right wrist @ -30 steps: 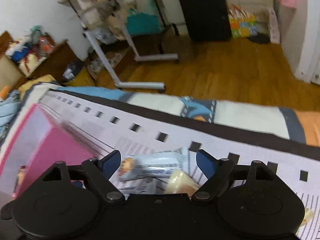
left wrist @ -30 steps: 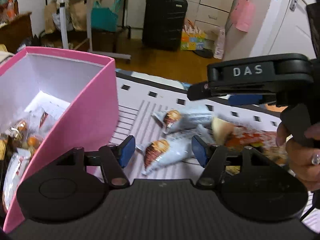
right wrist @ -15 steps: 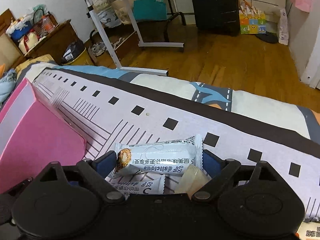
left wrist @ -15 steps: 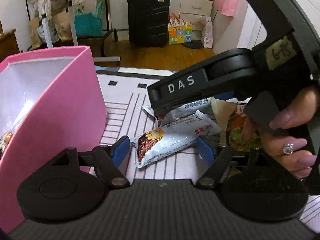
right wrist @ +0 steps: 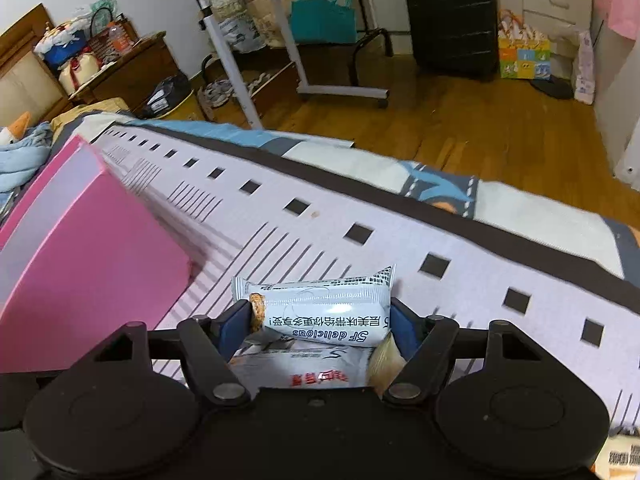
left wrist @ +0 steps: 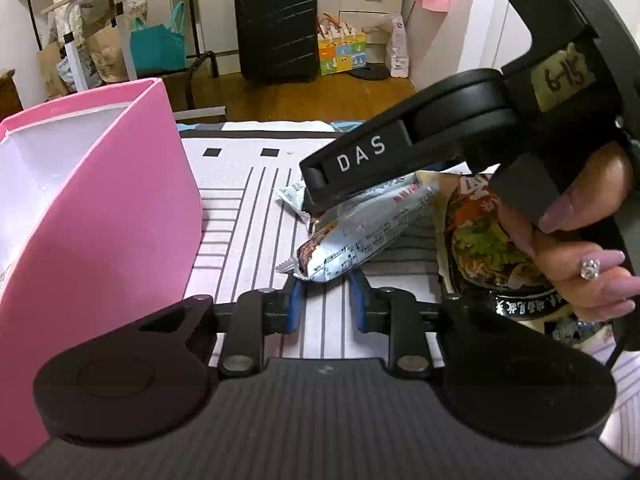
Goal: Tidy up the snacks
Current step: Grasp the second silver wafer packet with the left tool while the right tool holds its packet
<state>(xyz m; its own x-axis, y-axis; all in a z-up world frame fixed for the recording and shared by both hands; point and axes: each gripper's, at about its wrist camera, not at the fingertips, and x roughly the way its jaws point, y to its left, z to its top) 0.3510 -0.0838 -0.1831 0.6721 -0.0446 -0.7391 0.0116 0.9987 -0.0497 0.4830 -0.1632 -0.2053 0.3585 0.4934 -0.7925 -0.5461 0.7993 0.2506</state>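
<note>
The snack bars lie on a bed with a striped, square-dotted sheet [right wrist: 460,240], right beside a pink box [left wrist: 120,208]. The right gripper [right wrist: 318,326] has its blue pads pressed on the two ends of one snack bar [right wrist: 320,314], the one with "SF delicious" on it. It looks held, but only by the ends. The left gripper [left wrist: 326,300] has its pads close together, with only a small gap. The tip of a second snack bar [left wrist: 360,240] pokes in at the gap, but I cannot tell if it is pinched yet. That bar leans up on the other snacks. To the right is a noodle cup [left wrist: 484,248], and the person's right hand [left wrist: 580,248] is over it.

The wrappers are shiny and puffy, so a bar could slip out or bend on the way to the pink box. The two grippers are very near each other, so they might bump. The box wall is tall, so a low bar could hit it.
</note>
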